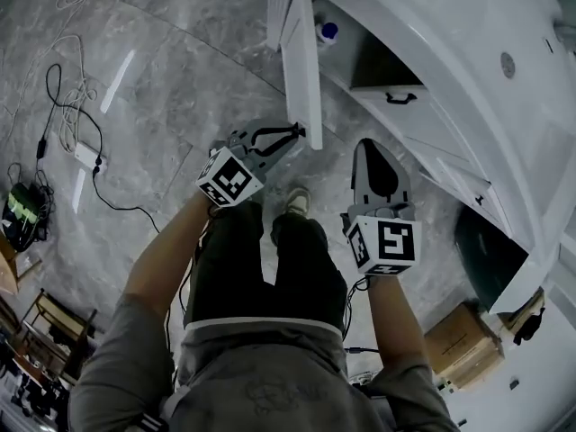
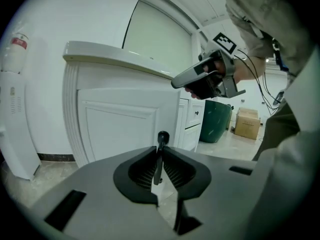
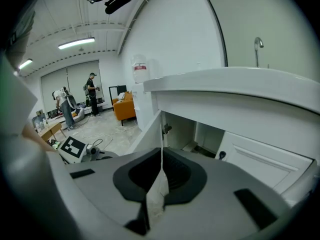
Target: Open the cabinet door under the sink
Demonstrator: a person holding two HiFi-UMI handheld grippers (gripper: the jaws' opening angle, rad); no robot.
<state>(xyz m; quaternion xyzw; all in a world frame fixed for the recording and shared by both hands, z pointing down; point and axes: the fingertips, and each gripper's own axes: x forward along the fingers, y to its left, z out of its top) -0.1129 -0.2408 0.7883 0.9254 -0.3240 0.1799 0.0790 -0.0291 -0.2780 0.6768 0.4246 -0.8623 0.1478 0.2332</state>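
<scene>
Cabinet under the sink [image 1: 360,48], standing open: its dark interior holds a white bottle with a blue cap [image 1: 328,32] at the edge of the opening nearest the door; nothing else inside can be made out. The cabinet door [image 1: 303,61], a smooth white painted panel with a recessed rectangular frame, stands swung out over the floor [image 1: 180,79] of glossy grey marbled tile. Left hand-held gripper [image 1: 295,135]: jaws closed onto the door's slim black handle [image 2: 162,137], which stands between the ribbed pads. Right hand-held gripper [image 1: 371,144]: jaws pressed together with nothing between them, near the door's free edge and not touching it. Beside the opening is a white front panel with a curved black pull [image 1: 401,98]. Further along the cabinet, a round dark green bin [image 1: 486,250], contents unseen, and a closed cardboard box [image 1: 459,331] stand on the floor.
</scene>
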